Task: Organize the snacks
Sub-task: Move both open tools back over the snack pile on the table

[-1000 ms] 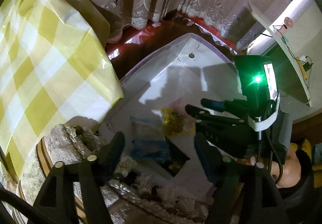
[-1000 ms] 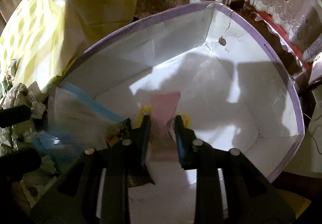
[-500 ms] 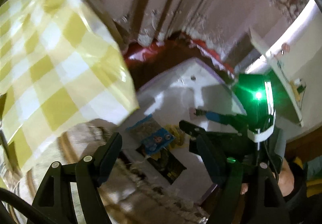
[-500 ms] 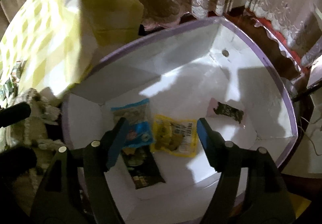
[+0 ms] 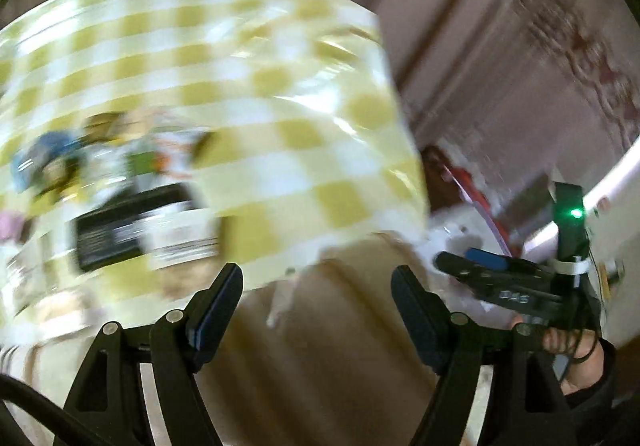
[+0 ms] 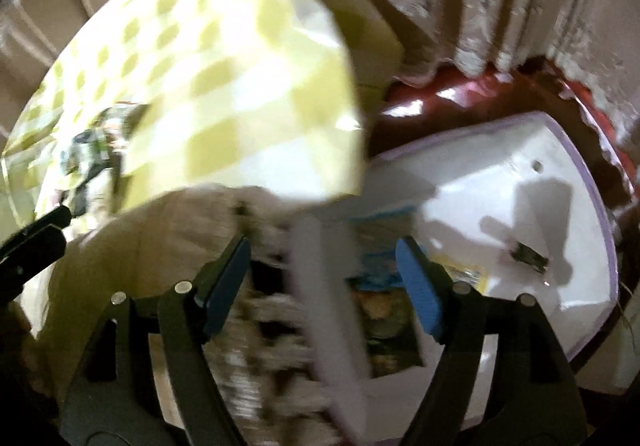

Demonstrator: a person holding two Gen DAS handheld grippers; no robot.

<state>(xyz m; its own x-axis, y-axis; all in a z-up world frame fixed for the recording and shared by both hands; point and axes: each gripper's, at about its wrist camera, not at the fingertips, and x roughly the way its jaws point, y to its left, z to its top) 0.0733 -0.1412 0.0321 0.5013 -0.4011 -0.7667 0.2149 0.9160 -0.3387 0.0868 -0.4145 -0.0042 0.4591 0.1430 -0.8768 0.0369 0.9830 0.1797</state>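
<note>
Left wrist view is smeared, yet we can make out our left gripper spread wide with nothing between its pads, aimed at the edge of a table draped in a glossy yellow-and-white checked cloth. On that cloth, up and to the left of the claw, lies a loose cluster of snack packets; the plainest is a flat black packet with white print, whose long axis runs roughly side to side across the view, though blur hides which end leads. Our right gripper is opening, and nothing sits between its blue pads; it hangs over the near wall of a white box with a lilac rim, where a blue packet, a yellow one, a dark one and a small dark piece already lie flat on the floor. We judge the left hand is nearer the remaining packets, so the next pick falls to it, jaws turned across the black packet's short side.
</note>
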